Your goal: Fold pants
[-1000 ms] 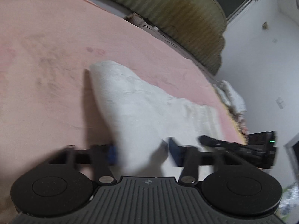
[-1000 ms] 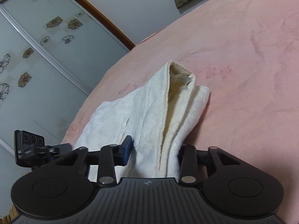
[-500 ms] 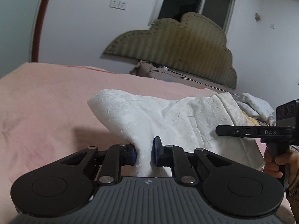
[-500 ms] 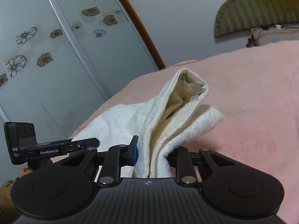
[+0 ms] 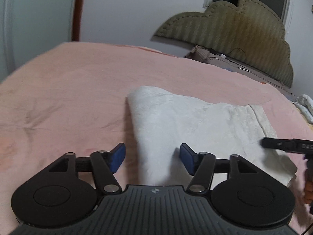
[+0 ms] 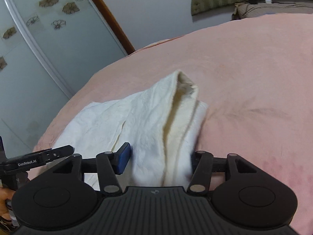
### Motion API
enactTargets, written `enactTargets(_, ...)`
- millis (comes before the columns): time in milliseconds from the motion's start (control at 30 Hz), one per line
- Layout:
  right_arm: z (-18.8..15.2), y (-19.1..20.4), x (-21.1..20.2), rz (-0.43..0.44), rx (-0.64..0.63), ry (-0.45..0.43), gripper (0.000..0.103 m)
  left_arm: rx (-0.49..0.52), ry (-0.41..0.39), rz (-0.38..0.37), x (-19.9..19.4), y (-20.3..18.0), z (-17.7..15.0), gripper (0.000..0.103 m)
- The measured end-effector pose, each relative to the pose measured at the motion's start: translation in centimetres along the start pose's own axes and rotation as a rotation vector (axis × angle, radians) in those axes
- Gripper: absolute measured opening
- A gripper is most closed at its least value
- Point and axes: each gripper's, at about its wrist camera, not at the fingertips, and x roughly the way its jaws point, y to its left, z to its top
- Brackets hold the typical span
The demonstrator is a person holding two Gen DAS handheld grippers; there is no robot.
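White textured pants (image 5: 185,121) lie folded on the pink bedspread (image 5: 68,98). My left gripper (image 5: 152,157) straddles their near folded corner. Its jaws are opening, and the blue pads (image 5: 117,157) stand clear of the cloth between them. In the right wrist view the pants (image 6: 148,117) show a cream inner layer along a raised fold. My right gripper (image 6: 158,160) has that fold between its opening jaws. Its left pad (image 6: 124,160) is just off the cloth, and the right pad is hidden behind it. Each view shows the other gripper's black finger (image 5: 279,146) at its edge.
An olive scalloped headboard (image 5: 234,29) and a pillow (image 5: 205,55) are at the bed's far end. A glass wardrobe door with flower prints (image 6: 39,39) stands beyond the bed's left edge. A white bundle (image 5: 305,105) lies at the right edge. A hand (image 5: 308,192) grips the right handle.
Half a second ago both grippers pinched the pants' folds, which stood raised. Now both pairs of jaws have spread and the pants have sunk flatter onto the bed.
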Motion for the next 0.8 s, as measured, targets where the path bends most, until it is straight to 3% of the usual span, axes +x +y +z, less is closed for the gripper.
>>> enactTargets(100, -1.4, 1.8, -4.1, -0.096, -0.117, -0.118, 0.058, 0.02, -0.013, 0.051, -1.8, 0.0, -0.6, 0.085)
enactTargets(167, -2.5, 3.9, -5.7, -0.031, -0.221, -0.139, 0.058, 0.045, 0.028, 0.087, -1.7, -0.2, -1.1, 0.091)
enactTargets(233, -3.5, 5.7, -5.6, 0.06, -0.297, -0.086, 0.057, 0.066, 0.055, 0.112, -1.1, -0.1, -1.5, 0.093)
enactTargets(300, -4.4, 6.5, -4.0, 0.015, -0.348, 0.002, 0.056, 0.018, 0.049, 0.127, -1.8, 0.2, -1.3, 0.093)
enactTargets(367, -5.0, 6.6, -3.2, -0.084, -0.346, 0.009, 0.056, -0.007, 0.018, 0.127, -4.0, 0.3, -1.6, 0.09)
enactTargets(433, -5.4, 6.8, -4.4, -0.097, -0.286, -0.022, 0.056, 0.033, -0.026, 0.138, -6.2, -0.5, -2.4, 0.092)
enactTargets(500, -5.9, 7.7, -6.2, -0.08, -0.255, -0.056, 0.065, 0.092, -0.032, 0.148, -7.7, -1.8, -3.6, 0.098)
enactTargets(533, -6.4, 8.3, -7.1, -0.061, -0.255, -0.07, 0.078, 0.118, -0.031, 0.156, -8.1, -2.7, -4.2, 0.098)
enactTargets(567, -6.8, 8.9, -7.6, -0.048, -0.262, -0.079, 0.083, 0.143, -0.033, 0.165, -8.4, -3.5, -4.8, 0.098)
enactTargets(800, -10.1, 12.7, -10.7, -0.012, -0.3, -0.073, 0.083, 0.249, -0.007, 0.231, -9.2, -7.3, -9.6, 0.101)
